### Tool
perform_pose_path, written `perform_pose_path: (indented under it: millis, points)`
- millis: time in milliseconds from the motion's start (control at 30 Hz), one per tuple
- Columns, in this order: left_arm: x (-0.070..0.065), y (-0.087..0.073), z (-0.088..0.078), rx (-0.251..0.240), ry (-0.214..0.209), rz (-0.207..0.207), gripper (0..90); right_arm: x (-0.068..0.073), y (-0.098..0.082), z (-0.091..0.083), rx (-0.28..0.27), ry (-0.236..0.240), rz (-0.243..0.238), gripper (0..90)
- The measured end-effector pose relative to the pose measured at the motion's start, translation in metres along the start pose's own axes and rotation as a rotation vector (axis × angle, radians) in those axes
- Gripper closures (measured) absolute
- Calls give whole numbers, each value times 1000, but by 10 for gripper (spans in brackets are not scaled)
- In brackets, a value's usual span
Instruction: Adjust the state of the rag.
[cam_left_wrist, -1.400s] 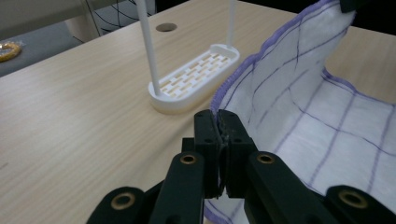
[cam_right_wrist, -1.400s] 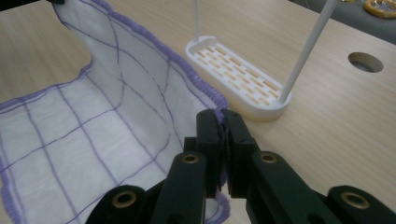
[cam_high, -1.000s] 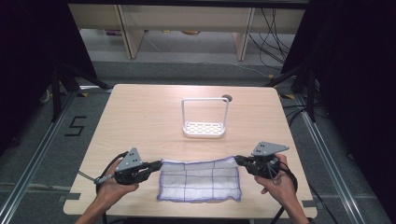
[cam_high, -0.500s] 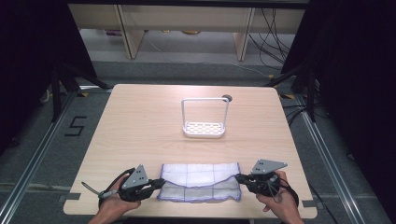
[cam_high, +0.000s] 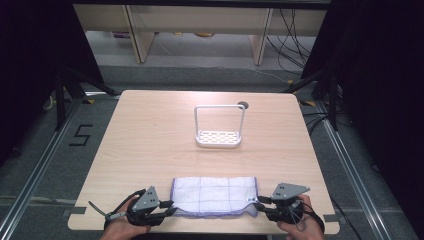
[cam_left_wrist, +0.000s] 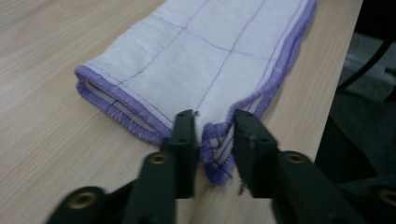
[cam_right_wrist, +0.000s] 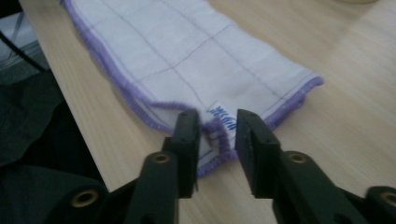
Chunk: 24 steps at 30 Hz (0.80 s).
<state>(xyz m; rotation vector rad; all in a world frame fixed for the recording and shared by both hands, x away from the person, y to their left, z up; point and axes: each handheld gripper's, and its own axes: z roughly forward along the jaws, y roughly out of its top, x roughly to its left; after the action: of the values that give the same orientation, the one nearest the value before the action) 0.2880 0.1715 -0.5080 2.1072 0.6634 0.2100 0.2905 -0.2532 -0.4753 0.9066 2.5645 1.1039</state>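
Since a second ago the cloth (cam_high: 214, 195) has been folded toward the desk's (cam_high: 150, 145) near edge, and both jaw pairs have just been opening. The left gripper (cam_left_wrist: 211, 135) and right gripper (cam_right_wrist: 215, 133) are standing narrowly parted, a corner lying loose between each. It's looking soft, light, floppy; pinching hemmed corners seems best. Beyond the cloth, the white rack (cam_high: 219, 137) is sitting.

each hand (cam_high: 122, 226) is fitted with a black two-jaw gripper: the left gripper (cam_high: 169, 212) and the right gripper (cam_high: 260, 204). a grey three-cornered plate is carried on top of each. black cables are trailed from both. in the gripper views, flat matte black jaws are seen, joined by arms with brass-coloured round fittings.
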Motion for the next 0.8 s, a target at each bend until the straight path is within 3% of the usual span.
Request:
perform_pose_path:
  millis: [33,67,100,133,167,200,300,333,433,467,533,600,700,733,767,800]
  points:
    - [0,0,0,0,0,0,583,0,0,0,0,0,0,664]
    - [3,3,-4,-38,-8,-37,566,-2,1,-6,-51,-35,49,552]
    - [3,3,-4,-38,-8,-37,557,-2,1,-6,-51,-35,49,552]
    - [5,6,-7,-59,-14,-43,557,-3,3,-8,-74,-30,96,539]
    - [6,8,-9,-73,-12,-52,536,-5,4,-12,-103,-32,103,523]
    - [11,14,-12,-94,-8,-71,481,-5,7,-14,-120,-44,147,494]
    - [17,22,-12,-104,22,-79,452,-8,8,-12,-108,-75,140,475]
    - [20,26,-9,-118,37,-89,452,-7,9,-8,-90,-90,166,467]
    - [36,38,5,-92,108,-104,437,-3,10,2,-6,-118,175,453]
    - [44,42,14,-71,109,-115,434,-2,9,7,9,-139,141,447]
    - [51,44,25,-40,112,-118,422,1,8,12,65,-142,159,429]
    - [59,43,37,21,107,-116,409,2,5,18,91,-141,163,419]
    - [61,40,44,52,103,-118,394,2,2,22,89,-142,152,415]
    - [63,38,46,76,122,-96,394,4,2,23,88,-146,159,415]
    - [63,37,48,77,118,-92,394,7,3,22,122,-142,174,413]
    - [64,36,49,86,120,-78,394,8,3,23,106,-149,181,412]
